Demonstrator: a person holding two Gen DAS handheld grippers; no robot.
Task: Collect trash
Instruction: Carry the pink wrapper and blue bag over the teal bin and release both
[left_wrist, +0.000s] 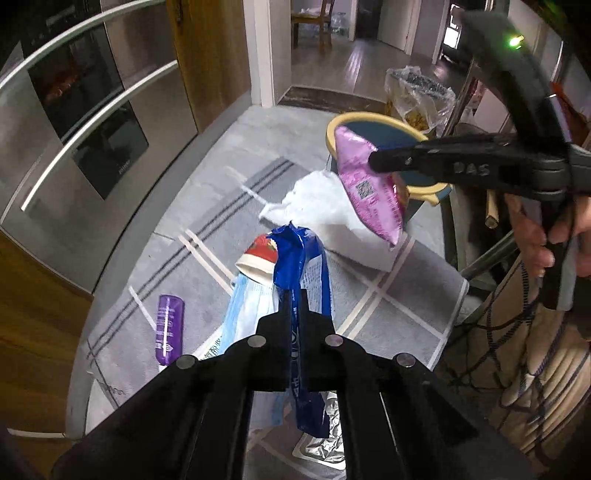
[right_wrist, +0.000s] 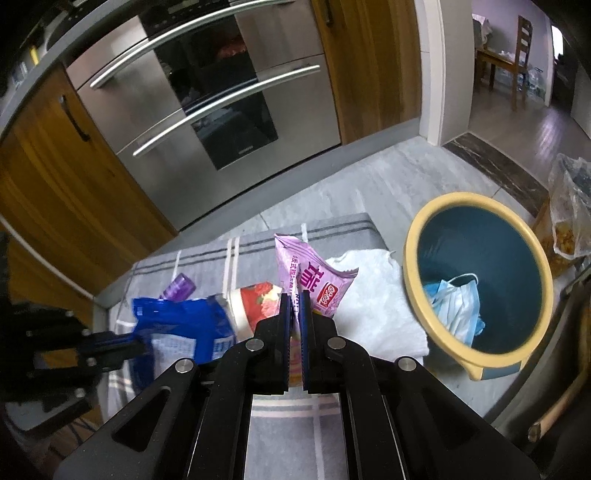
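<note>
Both grippers are loaded, both off the floor.

Left gripper (left_wrist: 294, 295): jaws pinched tight on a blue wrapper (left_wrist: 301, 258). The foil hangs down through the fingers, well above the grey striped rug (left_wrist: 207, 221). From the right wrist view the same wrapper (right_wrist: 184, 325) sticks out sideways from the left gripper (right_wrist: 138, 345), at the left edge.

Right gripper (right_wrist: 294, 295): jaws nearly closed, clamped on a purple snack packet (right_wrist: 314, 280). The packet stands up out of the pads. In the left wrist view it (left_wrist: 369, 188) dangles from the right gripper (left_wrist: 373, 160) over the near rim of the bin (left_wrist: 347, 122). A hand (left_wrist: 546, 236) holds that gripper's handle.

Bin: teal inside, cream rim (right_wrist: 413, 236), on the floor at the rug's edge. A blue face mask (right_wrist: 458, 306) lies at the bottom.

On the rug:
- red and cream paper cup (left_wrist: 258, 258), on its side
- purple bottle (left_wrist: 169, 328), lying flat, apart from the cup
- white crumpled tissue (left_wrist: 321, 206), beside the bin
- another pale blue face mask (left_wrist: 247, 306), under the left gripper
- silver foil piece (left_wrist: 325, 443), partly hidden by the gripper body

Stainless double oven (right_wrist: 207, 110) behind the rug.
</note>
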